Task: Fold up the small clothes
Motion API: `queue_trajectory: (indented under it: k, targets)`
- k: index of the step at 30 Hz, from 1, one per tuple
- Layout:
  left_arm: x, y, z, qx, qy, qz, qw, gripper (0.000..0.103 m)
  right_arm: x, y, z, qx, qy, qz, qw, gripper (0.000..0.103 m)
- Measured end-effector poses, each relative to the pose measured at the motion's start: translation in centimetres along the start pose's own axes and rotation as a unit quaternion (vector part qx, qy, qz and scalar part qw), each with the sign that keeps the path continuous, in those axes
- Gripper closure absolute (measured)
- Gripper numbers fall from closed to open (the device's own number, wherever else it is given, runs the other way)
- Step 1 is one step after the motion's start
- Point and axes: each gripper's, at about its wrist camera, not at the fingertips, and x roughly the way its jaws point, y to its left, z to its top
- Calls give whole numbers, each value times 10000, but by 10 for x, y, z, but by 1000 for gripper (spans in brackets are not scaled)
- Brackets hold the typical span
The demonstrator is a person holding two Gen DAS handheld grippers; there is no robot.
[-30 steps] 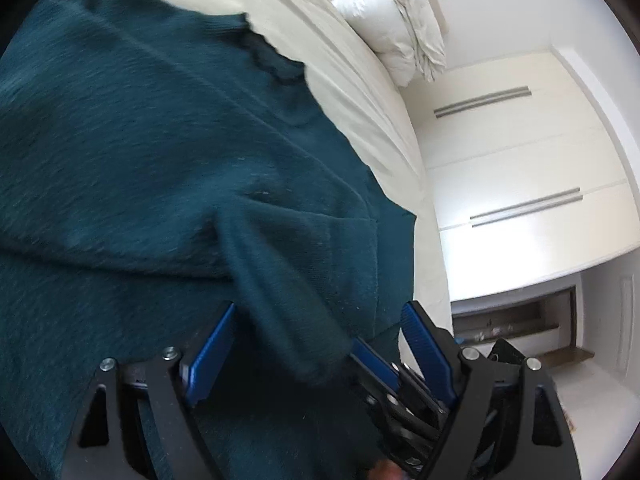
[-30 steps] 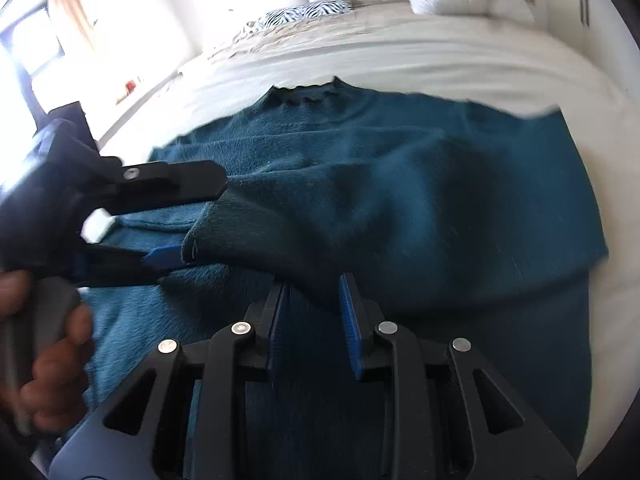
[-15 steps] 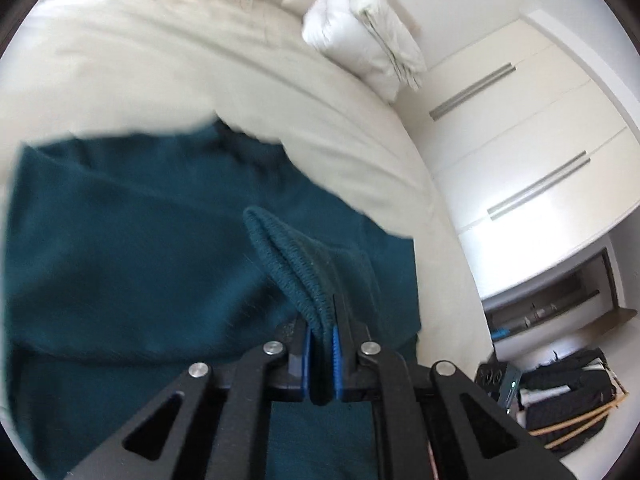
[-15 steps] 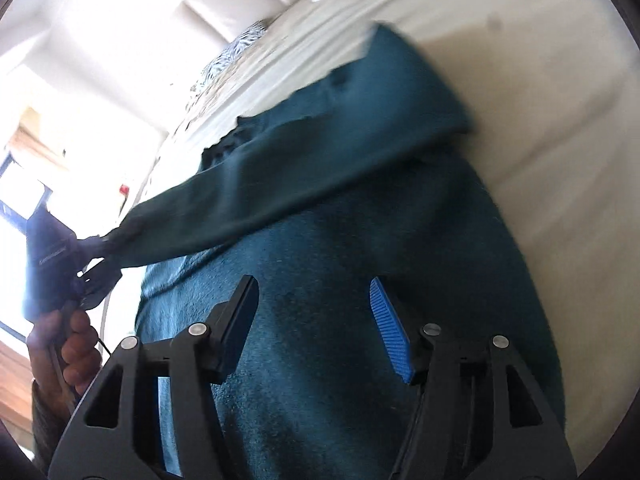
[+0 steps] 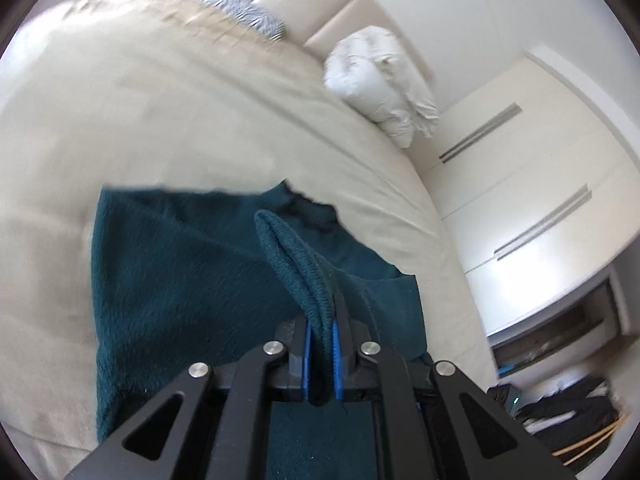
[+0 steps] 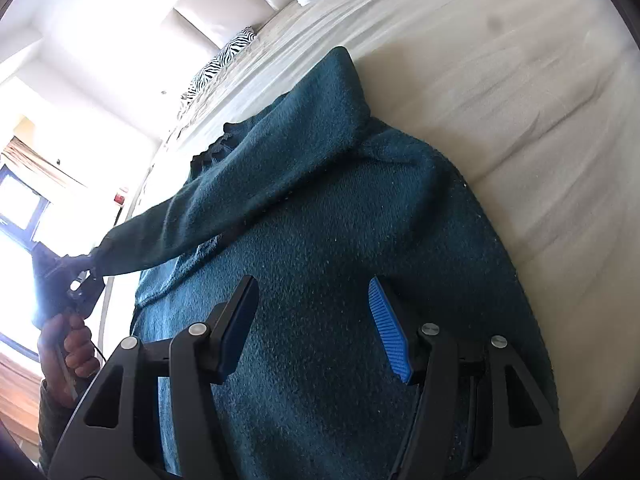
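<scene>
One bed [image 5: 168, 112]; one teal sweater [image 6: 340, 240] spread flat on it, long axis running toward the headboard, neckline at that end. One sleeve [image 6: 224, 208] stretched sideways — cuff clamped in left gripper [image 5: 321, 346] jaws. Right gripper [image 6: 312, 320] — jaws wide, over the sweater's body.

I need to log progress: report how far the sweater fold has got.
Done: the teal sweater lies spread on the bed. In hand: the left gripper is shut on the sleeve cuff, pulling the sleeve taut off the body; the right gripper hovers open above it. Left: laying the sleeve in and folding the body.
</scene>
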Motion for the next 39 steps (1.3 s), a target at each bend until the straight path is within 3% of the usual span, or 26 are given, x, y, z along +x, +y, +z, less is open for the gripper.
queue_trajectory:
  k: [5, 12, 18, 21, 22, 23, 26, 30, 34, 39]
  targets:
    - [14, -12, 0, 376, 186, 310, 9986, 95, 3, 0, 6, 116, -10, 26, 9999, 46]
    - [36, 49, -26, -441, 588, 450, 9963, 95, 12, 6, 30, 399, -64, 309, 9987, 46]
    - [40, 72, -34, -698, 515, 553, 9947, 93, 33, 5, 57, 700, -13, 422, 9967, 46]
    - [44, 54, -40, -294, 415, 1094, 9927, 90, 40, -1, 64, 925, -56, 513, 9944, 46]
    - [47, 44, -42, -59, 402, 1353, 9900, 88, 41, -3, 64, 939, -68, 534, 9941, 46]
    - [53, 27, -45, 356, 388, 1781, 9826, 85, 42, -4, 63, 938, -83, 556, 9940, 46]
    - [70, -8, -55, 1288, 374, 2532, 9581, 77, 43, -7, 59, 881, -156, 591, 9942, 47]
    - [75, -16, -61, 1686, 382, 2806, 9441, 77, 42, -6, 58, 871, -137, 512, 9948, 46]
    - [70, -5, -56, 1551, 421, 2623, 9515, 72, 39, -8, 58, 984, -144, 543, 9936, 47]
    - [65, 2, -52, 1198, 423, 2196, 9673, 71, 37, -15, 57, 1104, -199, 660, 9915, 47]
